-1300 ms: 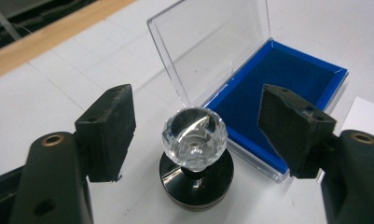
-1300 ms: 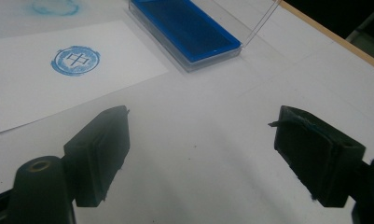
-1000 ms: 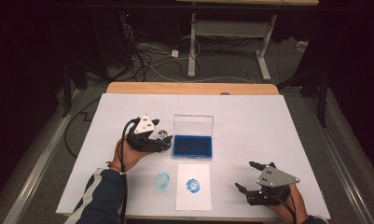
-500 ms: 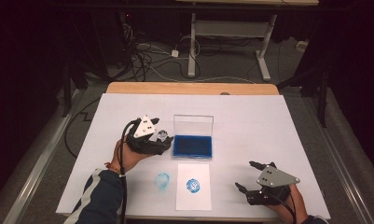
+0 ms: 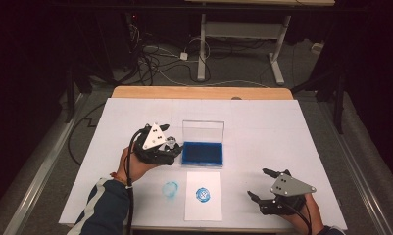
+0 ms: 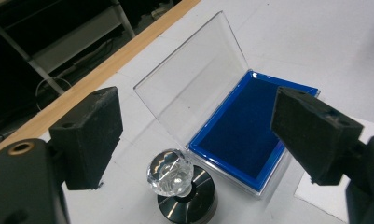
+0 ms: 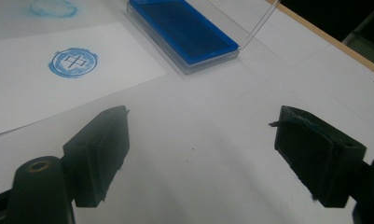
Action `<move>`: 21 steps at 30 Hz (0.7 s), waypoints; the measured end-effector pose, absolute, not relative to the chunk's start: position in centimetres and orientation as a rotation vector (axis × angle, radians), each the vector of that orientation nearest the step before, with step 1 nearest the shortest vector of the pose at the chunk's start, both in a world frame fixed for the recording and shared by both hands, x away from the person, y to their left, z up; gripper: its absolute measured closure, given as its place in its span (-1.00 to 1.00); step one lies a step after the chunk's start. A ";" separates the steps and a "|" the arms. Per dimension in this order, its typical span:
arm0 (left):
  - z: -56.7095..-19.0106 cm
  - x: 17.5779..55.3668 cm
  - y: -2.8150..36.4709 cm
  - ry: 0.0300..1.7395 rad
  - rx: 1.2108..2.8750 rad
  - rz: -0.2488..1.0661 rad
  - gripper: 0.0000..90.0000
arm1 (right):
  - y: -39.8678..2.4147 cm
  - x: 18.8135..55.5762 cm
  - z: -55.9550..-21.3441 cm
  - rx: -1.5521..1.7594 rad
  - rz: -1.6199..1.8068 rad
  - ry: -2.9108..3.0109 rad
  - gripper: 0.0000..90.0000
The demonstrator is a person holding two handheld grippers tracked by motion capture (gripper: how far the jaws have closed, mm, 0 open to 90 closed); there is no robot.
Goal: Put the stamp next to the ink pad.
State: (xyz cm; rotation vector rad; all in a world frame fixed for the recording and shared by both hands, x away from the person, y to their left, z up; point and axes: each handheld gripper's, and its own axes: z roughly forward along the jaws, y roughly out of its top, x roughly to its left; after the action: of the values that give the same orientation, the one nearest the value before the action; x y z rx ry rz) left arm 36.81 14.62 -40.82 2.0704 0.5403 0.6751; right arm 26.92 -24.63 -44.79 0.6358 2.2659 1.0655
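White table (image 5: 282, 127) bears ink pad (image 5: 202, 152), stamp (image 5: 171, 143), stamped paper (image 5: 203, 196)

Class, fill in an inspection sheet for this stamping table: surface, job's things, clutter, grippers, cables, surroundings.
Surface: white table, with a blue smudge.
Job's things: stamp upright beside the open ink pad; stamped paper in front.
Clutter: nothing seen.
Grippers: left gripper just opened, jaws either side of the stamp, not pressing; right gripper open, nothing between.
Cables: one trailing from the left gripper; several on the floor.
Surroundings: dark room, desk legs behind.
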 end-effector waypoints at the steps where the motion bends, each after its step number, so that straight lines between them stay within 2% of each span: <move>1: -40.8 36.7 14.6 0.537 2.068 0.674 -0.64 | -24.6 26.9 -44.8 0.638 1.066 2.266 -0.59; 21: -39.6 34.2 14.6 0.463 2.073 0.697 -0.64 | -24.7 26.8 -44.6 0.630 1.068 2.258 -0.59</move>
State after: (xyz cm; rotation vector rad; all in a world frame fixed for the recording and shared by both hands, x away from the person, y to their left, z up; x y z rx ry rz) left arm 34.23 14.56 -39.61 2.0725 0.4633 0.6974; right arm 26.81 -24.66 -44.65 0.6299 2.2580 1.0680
